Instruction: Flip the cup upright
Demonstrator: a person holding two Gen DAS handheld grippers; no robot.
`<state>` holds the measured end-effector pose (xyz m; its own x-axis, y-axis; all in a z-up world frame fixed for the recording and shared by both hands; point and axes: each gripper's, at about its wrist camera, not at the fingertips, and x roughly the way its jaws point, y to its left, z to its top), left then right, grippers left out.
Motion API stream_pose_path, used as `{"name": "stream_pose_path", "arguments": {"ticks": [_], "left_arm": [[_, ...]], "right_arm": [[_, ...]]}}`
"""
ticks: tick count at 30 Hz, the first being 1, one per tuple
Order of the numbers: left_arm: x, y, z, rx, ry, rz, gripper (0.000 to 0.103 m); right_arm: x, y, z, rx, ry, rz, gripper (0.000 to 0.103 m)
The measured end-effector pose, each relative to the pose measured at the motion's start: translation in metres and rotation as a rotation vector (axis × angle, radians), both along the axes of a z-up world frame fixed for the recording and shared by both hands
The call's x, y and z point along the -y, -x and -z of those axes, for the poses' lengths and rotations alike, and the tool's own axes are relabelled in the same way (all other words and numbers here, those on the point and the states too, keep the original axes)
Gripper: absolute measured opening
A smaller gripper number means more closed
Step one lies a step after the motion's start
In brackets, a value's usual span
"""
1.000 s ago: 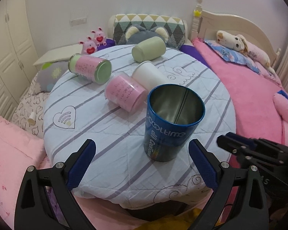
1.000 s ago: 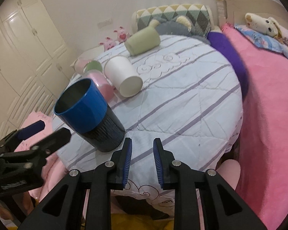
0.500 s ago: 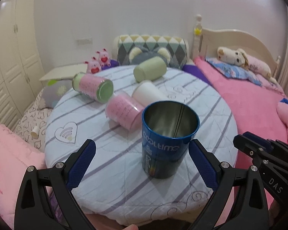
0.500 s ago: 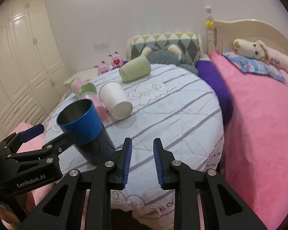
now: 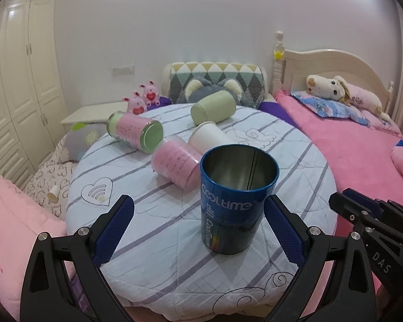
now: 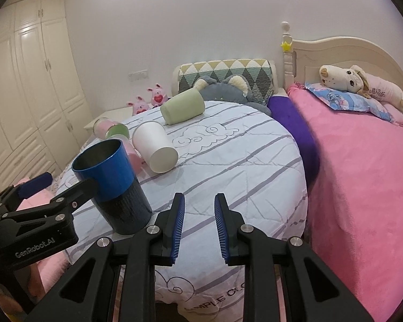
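- Blue cup stands upright, mouth up, on the round quilted table, toward its near edge, between the spread fingers of the left gripper, which touch nothing.
- Right gripper hovers at the table's near rim with its pads nearly together, a narrow gap showing, and holds nothing.
- Judged from the pictures, this cup's flip looks done; a clean step now means drawing the left gripper straight back, fingers kept wide, so neither pad clips the wall.
- Four more cups lie on their sides: pink cup just beyond at 11 o'clock, white cup at 12, green-lidded pink jar at 10, pale green cup farthest back.
- Pink cup lies close enough to be knocked rolling.
- Pink bed flanks the table at 3 o'clock.
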<state>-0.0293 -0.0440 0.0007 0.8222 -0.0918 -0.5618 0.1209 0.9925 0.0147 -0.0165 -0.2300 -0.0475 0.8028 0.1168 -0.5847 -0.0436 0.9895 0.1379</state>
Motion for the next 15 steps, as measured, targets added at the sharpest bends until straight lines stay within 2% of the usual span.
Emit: {"name": "stream_pose_path", "arguments": {"ticks": [15], "left_arm": [[0.007, 0.0047, 0.0009, -0.004, -0.022, -0.007, 0.099]], "right_arm": [[0.0031, -0.0012, 0.0064, -0.032, -0.002, -0.008, 0.023]]}}
